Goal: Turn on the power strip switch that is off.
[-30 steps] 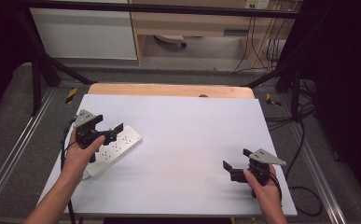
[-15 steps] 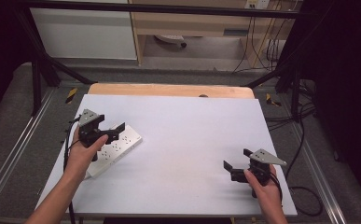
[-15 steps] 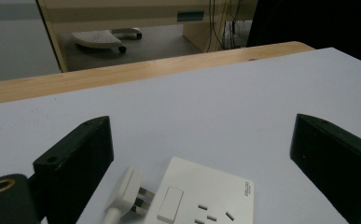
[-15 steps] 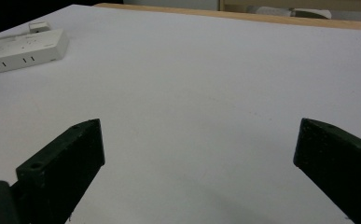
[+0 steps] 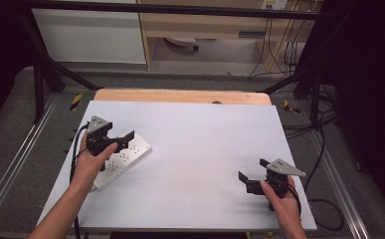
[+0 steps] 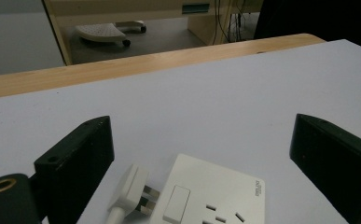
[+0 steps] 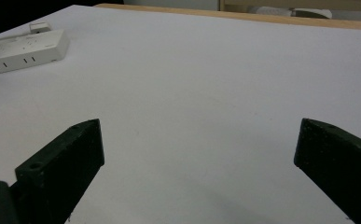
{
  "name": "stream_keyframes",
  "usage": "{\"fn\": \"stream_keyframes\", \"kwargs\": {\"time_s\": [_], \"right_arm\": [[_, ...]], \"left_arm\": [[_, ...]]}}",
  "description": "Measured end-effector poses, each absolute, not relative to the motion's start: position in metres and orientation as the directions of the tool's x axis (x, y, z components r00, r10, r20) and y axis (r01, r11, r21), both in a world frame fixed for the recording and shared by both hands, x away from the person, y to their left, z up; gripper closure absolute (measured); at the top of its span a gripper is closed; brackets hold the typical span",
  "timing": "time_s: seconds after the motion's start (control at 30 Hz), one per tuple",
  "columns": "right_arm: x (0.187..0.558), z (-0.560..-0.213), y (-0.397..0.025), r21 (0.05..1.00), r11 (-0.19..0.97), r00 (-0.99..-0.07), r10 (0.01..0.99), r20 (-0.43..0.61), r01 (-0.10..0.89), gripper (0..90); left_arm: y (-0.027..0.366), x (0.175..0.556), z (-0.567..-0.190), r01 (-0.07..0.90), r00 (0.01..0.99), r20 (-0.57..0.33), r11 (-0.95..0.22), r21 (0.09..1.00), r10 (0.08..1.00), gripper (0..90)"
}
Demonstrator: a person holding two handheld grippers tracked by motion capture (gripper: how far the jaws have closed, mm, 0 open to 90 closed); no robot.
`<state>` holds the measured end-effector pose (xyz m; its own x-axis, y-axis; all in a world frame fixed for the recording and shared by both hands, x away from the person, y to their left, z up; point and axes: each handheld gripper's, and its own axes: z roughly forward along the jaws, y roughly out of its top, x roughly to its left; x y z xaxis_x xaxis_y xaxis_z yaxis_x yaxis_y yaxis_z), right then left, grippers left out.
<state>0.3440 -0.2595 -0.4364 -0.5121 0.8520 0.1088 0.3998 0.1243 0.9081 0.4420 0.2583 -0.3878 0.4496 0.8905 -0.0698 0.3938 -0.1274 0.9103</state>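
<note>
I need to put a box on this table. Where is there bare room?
The wide white stretch between the power strip and the right tool is bare, as is the far half up to the wooden edge. The near-left is crowded: left tool, strip and plug.

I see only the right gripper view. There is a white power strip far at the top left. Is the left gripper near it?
Observer: Yes. In the high view the left gripper hangs over the power strip, jaws open.
Operator: Is something plugged into the strip?
Observer: In the left gripper view a white plug lies beside the strip's end, prongs toward it. I cannot tell if it is inserted.
Operator: Does the strip have a switch?
Observer: Yes, a white rocker switch sits at that end, next to the sockets.
Operator: And where is my right gripper on the table?
Observer: The right gripper is near the front right corner of the table, jaws open and holding nothing.
</note>
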Motion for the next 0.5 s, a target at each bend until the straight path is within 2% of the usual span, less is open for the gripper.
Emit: {"fn": "stream_keyframes", "kwargs": {"time_s": [0.5], "right_arm": [[0.3438, -0.4361, -0.2586, 0.909, 0.127, -0.516, 0.85, 0.107, 0.398, 2.0]], "left_arm": [[0.252, 0.4506, -0.3944, 0.419, 0.44, -0.054, -0.152, 0.895, 0.896, 6.9]]}}
